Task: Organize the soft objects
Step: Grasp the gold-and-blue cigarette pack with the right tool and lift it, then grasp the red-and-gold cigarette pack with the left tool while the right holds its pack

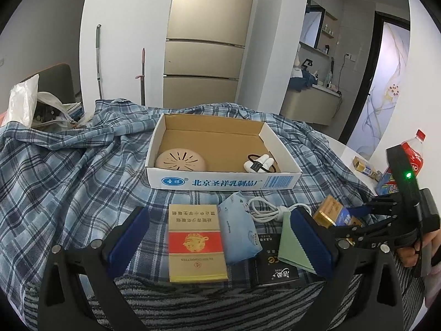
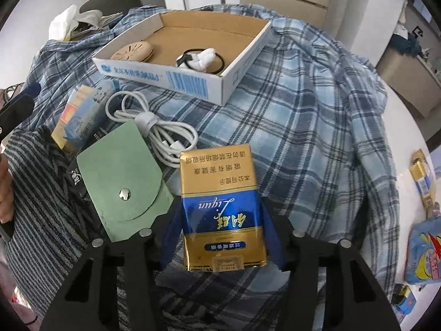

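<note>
Gold-and-blue soft cigarette pack (image 2: 223, 209), glossy, between right gripper (image 2: 220, 237) pads.

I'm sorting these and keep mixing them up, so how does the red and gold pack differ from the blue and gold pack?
The red pack carries a red band on gold; the blue pack carries a blue band. The red pack lies flat on the cloth between the left claw's open fingers, untouched; the blue pack sits between the right claw's fingers. Both are gold cigarette packs, outside the box.
</note>
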Demonstrator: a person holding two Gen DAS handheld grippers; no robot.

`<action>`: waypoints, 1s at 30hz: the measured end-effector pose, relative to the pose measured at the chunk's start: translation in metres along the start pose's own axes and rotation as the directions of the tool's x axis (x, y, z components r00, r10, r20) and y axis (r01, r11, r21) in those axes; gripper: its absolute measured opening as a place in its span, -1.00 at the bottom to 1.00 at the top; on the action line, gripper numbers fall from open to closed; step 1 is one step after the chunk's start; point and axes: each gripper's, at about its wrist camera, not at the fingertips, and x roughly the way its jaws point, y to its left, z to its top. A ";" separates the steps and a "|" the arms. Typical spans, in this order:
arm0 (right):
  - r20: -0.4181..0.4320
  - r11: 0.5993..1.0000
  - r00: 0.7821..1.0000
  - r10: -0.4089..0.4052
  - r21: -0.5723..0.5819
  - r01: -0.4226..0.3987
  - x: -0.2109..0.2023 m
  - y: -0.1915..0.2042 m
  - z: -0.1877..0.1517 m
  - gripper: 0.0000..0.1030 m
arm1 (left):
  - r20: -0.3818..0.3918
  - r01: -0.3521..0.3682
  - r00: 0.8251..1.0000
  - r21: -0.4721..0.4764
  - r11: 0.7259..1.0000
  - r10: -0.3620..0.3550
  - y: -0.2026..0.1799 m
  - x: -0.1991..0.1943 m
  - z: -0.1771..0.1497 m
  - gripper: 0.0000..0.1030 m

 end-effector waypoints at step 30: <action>0.440 0.983 0.894 -0.081 0.185 -0.002 -0.044 0.042 0.014 0.02 | -0.113 -0.136 0.985 -0.032 0.990 0.132 0.020 0.013 0.006 0.92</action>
